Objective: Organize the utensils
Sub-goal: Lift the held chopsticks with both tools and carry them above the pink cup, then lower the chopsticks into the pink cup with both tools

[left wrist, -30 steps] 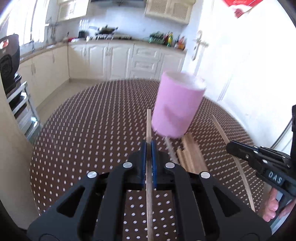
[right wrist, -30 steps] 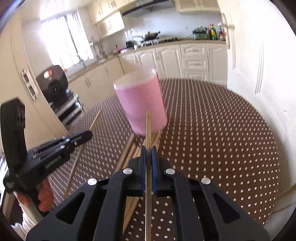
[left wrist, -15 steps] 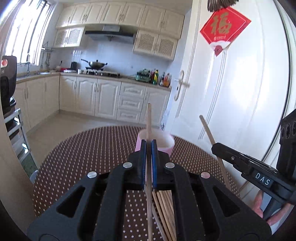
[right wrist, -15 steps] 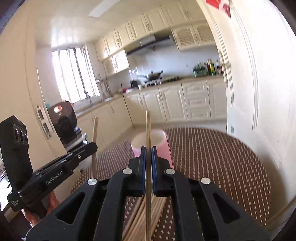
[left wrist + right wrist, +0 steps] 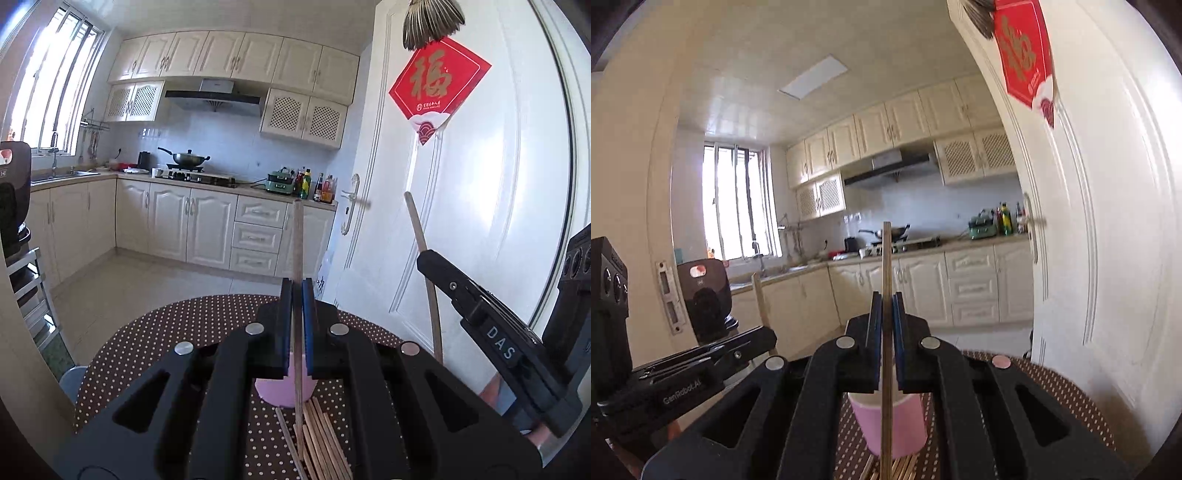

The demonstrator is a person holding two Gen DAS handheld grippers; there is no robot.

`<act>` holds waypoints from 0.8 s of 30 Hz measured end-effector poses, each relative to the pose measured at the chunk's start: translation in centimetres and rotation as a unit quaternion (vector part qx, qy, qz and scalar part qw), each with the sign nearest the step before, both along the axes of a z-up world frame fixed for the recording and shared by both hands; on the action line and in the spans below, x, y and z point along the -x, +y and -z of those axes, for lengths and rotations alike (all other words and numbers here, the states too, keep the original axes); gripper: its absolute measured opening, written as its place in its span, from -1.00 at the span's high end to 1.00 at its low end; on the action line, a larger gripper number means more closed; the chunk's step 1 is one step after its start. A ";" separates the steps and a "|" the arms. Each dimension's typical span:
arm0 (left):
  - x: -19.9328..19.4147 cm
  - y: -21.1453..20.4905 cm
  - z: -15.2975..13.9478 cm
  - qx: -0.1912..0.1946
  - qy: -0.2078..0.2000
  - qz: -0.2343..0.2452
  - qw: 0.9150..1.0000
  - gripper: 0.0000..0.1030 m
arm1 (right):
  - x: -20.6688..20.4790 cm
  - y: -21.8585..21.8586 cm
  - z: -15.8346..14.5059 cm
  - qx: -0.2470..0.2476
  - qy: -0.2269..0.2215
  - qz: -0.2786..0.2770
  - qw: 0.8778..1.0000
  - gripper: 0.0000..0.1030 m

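Left wrist view. Left gripper (image 5: 297,325): jaws clenched on one wooden chopstick (image 5: 297,240), held upright above the table (image 5: 147,350). Pink cup (image 5: 284,387): standing on the table directly below, mostly hidden; contents not visible. Loose chopsticks (image 5: 325,439): a bundle lying on the table just beside the cup, not yet sorted. Right gripper (image 5: 476,317): beside it, bearing a second stick.

Right wrist view. Right gripper (image 5: 886,332): jaws clamped on another chopstick (image 5: 886,277), upright. Pink cup (image 5: 901,424): below; inside hidden. Judged progress: early; two sticks lifted, none seen in the cup.
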State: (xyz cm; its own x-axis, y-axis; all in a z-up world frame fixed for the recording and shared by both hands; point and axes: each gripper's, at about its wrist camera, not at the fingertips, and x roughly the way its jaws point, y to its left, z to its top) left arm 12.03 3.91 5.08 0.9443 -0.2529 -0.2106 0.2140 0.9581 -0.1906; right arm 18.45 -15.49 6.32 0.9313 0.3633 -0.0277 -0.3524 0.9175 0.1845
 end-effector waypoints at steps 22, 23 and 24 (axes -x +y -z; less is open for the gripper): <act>-3.0 0.0 -6.4 -0.003 -0.069 -0.012 0.998 0.88 | -5.1 1.3 -3.3 -0.018 -0.154 0.054 0.986 0.91; -3.1 0.0 -6.6 -0.002 -0.073 -0.012 0.997 0.89 | -5.4 1.6 -3.6 -0.017 -0.159 0.043 0.986 0.91; -3.4 0.0 -6.9 0.000 -0.075 -0.014 0.997 0.89 | -5.6 1.7 -3.7 -0.016 -0.162 0.039 0.986 0.91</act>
State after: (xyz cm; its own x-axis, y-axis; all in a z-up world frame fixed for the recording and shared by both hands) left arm 15.41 3.95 12.02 0.9720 -0.2257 -0.0656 0.2133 0.9642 -0.1577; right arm 24.08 -13.77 10.03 0.9148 0.2854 0.2858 -0.3254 0.9400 0.1028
